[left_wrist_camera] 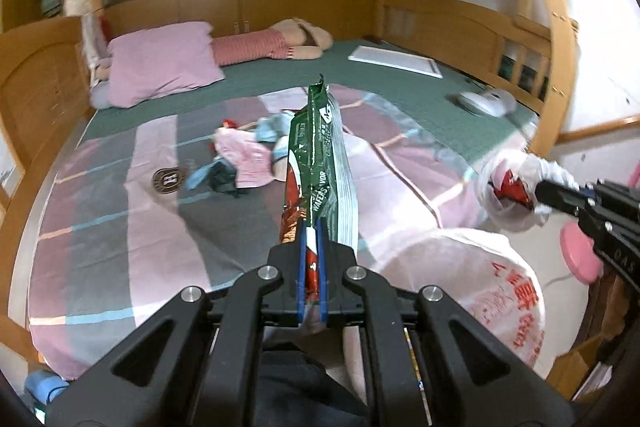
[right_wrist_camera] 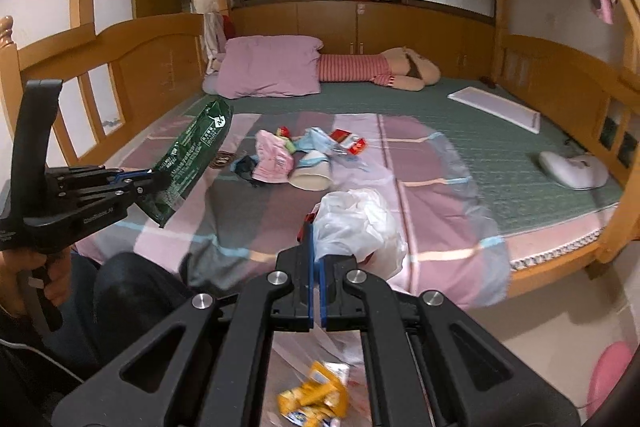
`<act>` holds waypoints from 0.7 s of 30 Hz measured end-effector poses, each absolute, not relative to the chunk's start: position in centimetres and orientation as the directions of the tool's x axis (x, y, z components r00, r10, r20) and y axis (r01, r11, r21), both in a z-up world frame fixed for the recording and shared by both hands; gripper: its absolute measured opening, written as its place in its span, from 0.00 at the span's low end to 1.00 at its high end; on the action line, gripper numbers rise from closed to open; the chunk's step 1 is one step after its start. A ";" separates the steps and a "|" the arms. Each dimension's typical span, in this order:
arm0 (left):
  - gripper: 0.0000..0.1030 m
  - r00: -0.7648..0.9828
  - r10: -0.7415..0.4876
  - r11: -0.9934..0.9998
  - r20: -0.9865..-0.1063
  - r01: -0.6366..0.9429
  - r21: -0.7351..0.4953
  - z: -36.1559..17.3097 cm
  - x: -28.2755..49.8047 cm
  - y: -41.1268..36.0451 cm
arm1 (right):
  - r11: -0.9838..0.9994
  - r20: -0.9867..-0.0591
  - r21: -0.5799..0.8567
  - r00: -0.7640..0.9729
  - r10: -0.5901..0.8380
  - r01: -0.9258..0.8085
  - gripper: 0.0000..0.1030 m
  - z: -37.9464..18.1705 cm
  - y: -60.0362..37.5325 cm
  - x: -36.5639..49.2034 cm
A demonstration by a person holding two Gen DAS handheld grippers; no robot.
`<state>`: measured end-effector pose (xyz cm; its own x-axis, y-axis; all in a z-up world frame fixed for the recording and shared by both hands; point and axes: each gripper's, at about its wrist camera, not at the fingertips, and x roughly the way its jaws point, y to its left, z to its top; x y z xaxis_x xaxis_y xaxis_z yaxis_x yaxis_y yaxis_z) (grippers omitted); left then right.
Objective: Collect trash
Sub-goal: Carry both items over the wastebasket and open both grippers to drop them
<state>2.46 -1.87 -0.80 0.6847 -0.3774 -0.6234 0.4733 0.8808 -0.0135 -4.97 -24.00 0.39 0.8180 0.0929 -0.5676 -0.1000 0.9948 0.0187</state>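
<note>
My left gripper (left_wrist_camera: 311,227) is shut on a green wafer wrapper (left_wrist_camera: 316,155), held up above the bed; it also shows in the right wrist view (right_wrist_camera: 188,159) at the left. My right gripper (right_wrist_camera: 316,231) is shut on the rim of a white plastic bag (right_wrist_camera: 356,223), seen in the left wrist view (left_wrist_camera: 508,187) with a red wrapper inside. The bag's body (left_wrist_camera: 472,279) hangs below with red print. A pile of trash (right_wrist_camera: 296,155) lies on the striped sheet: pink wrapper, paper cup, red packets, blue scraps.
A pink pillow (right_wrist_camera: 272,71) and a striped doll (right_wrist_camera: 380,69) lie at the bed's head. A white board (right_wrist_camera: 496,107) and a white device (right_wrist_camera: 572,169) sit at the right. Wooden rails (right_wrist_camera: 132,67) surround the bed. Yellow wrappers (right_wrist_camera: 316,395) lie inside the bag below.
</note>
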 end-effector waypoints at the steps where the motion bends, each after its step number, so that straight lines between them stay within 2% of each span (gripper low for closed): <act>1: 0.05 0.681 -0.383 0.876 -0.624 0.482 -0.011 -0.8 2.2 -2.1 | 0.995 -0.571 0.011 0.817 0.084 -0.095 0.03 0.4 -24.3 -5.3; 8: 0.05 0.647 -0.428 0.843 -0.632 0.538 -0.020 -0.7 1.3 -3.4 | 0.998 -0.619 -0.004 0.785 0.042 -0.057 0.03 -0.8 -26.2 -6.2; 21: 0.05 0.471 -0.576 0.723 -0.668 0.675 -0.148 -2.1 0.7 -5.8 | 0.997 -0.687 0.032 0.723 0.069 -0.065 0.03 -3.1 -27.5 -7.5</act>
<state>0.70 -5.79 -2.09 0.4712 -0.5764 -0.6677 0.6751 0.7228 -0.1476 -7.51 -27.53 -3.12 0.7234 0.0691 -0.6869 -0.0646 0.9974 0.0323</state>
